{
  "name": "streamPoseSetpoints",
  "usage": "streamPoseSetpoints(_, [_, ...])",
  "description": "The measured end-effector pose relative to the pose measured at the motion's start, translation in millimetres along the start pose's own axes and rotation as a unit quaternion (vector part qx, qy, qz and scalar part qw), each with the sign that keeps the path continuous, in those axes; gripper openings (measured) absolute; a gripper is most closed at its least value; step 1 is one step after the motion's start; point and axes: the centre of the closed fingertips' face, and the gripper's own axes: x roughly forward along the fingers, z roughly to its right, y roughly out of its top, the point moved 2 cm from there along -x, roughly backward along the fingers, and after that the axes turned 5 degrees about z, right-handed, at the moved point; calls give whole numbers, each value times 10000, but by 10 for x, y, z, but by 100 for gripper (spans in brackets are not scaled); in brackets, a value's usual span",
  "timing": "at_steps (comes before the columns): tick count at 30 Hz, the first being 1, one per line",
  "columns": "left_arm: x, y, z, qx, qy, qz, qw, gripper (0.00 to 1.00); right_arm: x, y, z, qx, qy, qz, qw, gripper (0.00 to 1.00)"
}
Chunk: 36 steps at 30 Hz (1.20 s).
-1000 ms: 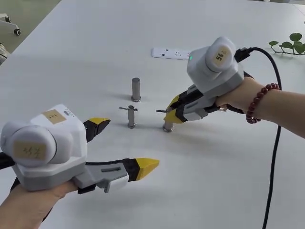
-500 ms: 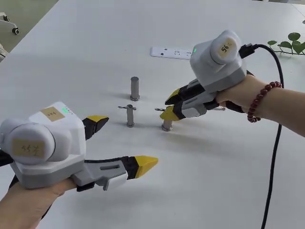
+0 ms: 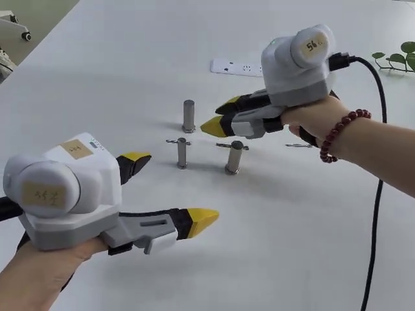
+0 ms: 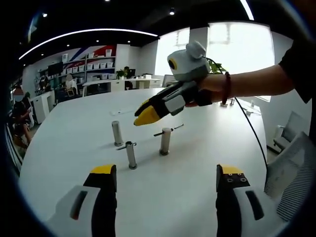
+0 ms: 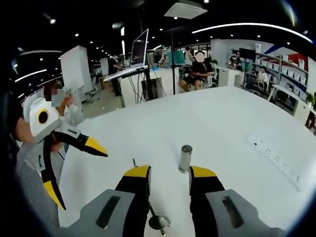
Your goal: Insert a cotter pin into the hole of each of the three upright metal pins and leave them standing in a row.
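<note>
Three upright metal pins stand on the white table (image 3: pixel 311 246). The far pin (image 3: pixel 189 115) (image 4: pixel 117 133) (image 5: pixel 185 158) is bare. The middle pin (image 3: pixel 182 152) (image 4: pixel 131 154) has a cotter pin through its top. So does the right pin (image 3: pixel 233 157) (image 4: pixel 165 141). My right gripper (image 3: pixel 218 115) (image 5: pixel 170 174) hovers just above and behind the right pin, open and empty. It shows from the front as the right gripper (image 4: pixel 145 112) in the left gripper view. My left gripper (image 3: pixel 168 189) (image 4: pixel 166 170) is held wide open near the front left, short of the pins.
A loose cotter pin (image 3: pixel 298 145) lies on the table behind the right hand. A white power strip (image 3: pixel 237 67) (image 5: pixel 281 158) lies at the back. A black cable (image 3: pixel 376 194) trails down the right side. A green plant (image 3: pixel 395 58) sits at the far right edge.
The right gripper let go of the cotter pin, which stays in the right pin, then opened and rose up and back. The left gripper has held still.
</note>
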Motion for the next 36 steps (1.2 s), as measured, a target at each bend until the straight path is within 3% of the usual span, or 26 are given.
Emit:
streamPoseSetpoints(7, [-1,-15,-35,-42,47,34,10000,82,225,26,105,135,-235,155,9995,25])
streamPoseSetpoints(12, [-4,-20,-55,-50,77,55,9999,82,385,-4,169,298,-265,198,9990,24])
streamPoseSetpoints(18, [11,-20,-44,-43,69,75,9999,81,478,-37,185,183,-356,46,9992,21])
streamPoseSetpoints(28, [17,-17,-78,-136,96,113,9998,80,645,-109,294,223,-344,-14,9992,15])
streamPoseSetpoints(36, [22,1,-95,-166,94,151,9997,79,708,-148,275,315,-313,-35,9990,12])
